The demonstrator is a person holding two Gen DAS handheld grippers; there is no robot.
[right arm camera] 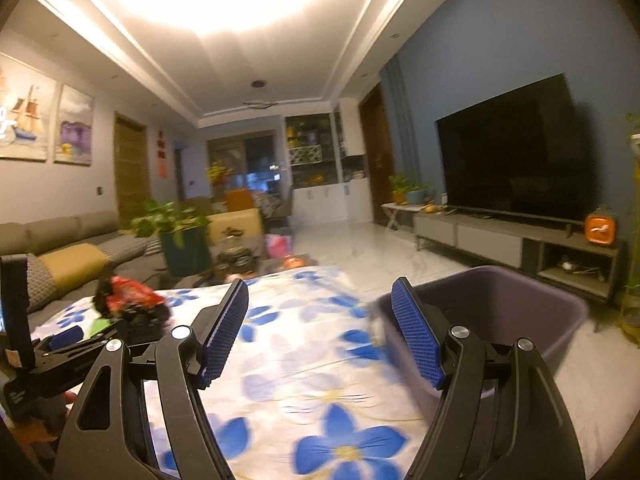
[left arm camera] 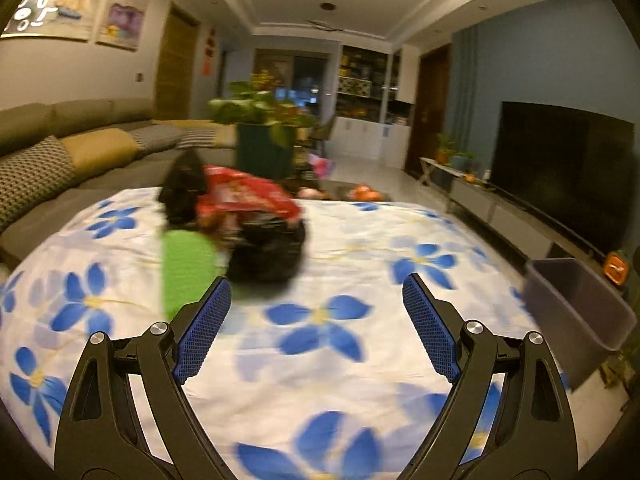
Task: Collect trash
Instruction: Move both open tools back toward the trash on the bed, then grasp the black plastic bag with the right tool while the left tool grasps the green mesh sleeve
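Both your jaws stand open and empty. The crumpled red wrapper (left arm camera: 248, 196) sits on the black plastic bag (left arm camera: 264, 252), beside a green scrap (left arm camera: 186, 264), far-left on the floral-clothed tabletop (left arm camera: 320, 360). Rush the left gripper (left arm camera: 316, 300) and it could shove the loose pile away; the dark purple bin (right arm camera: 500, 308) waits right.

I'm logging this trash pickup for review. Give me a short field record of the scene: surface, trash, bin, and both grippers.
surface: table under a white cloth with blue flowers
trash: black bag with a red wrapper on top and a green piece beside it, all blurred
bin: dark purple bin on the floor past the table's right edge; contents not visible
left gripper: open, holds nothing, pointing toward the trash pile
right gripper: open, holds nothing, beside the bin
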